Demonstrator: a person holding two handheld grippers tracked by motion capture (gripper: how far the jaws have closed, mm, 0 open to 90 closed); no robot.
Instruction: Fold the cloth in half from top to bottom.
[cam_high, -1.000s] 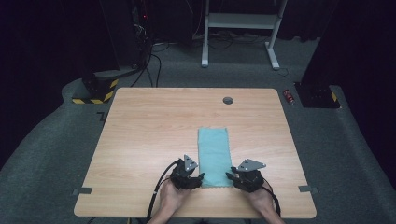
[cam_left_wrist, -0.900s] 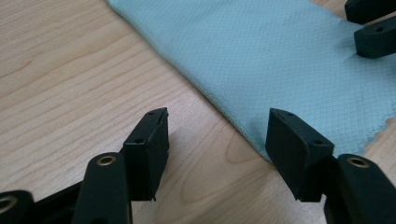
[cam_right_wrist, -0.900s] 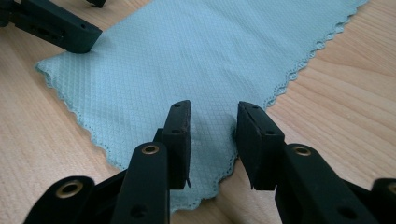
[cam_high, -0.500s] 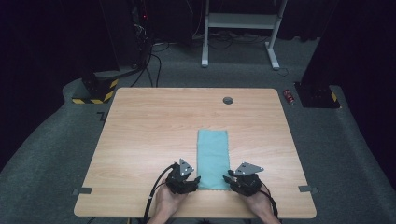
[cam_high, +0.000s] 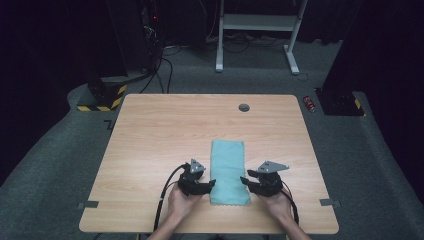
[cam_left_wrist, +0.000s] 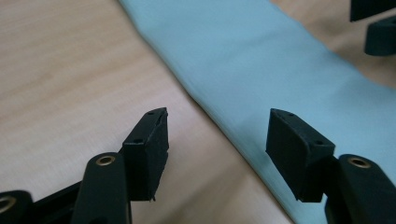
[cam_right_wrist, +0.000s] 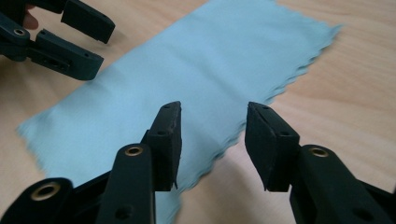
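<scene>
A light wooden bench (cam_high: 150, 150) with rounded corners stands on grey carpeted floor (cam_high: 60, 165). A folded pale blue cloth (cam_high: 229, 171) lies flat on it, near the front edge and slightly right of the middle, its long sides running from near to far. The cloth's short near edge is zigzag-cut. Far from the cloth, close to the back edge and right of centre, a small round dark grommet (cam_high: 244, 107) sits in the benchtop. The wood around the cloth is bare.
</scene>
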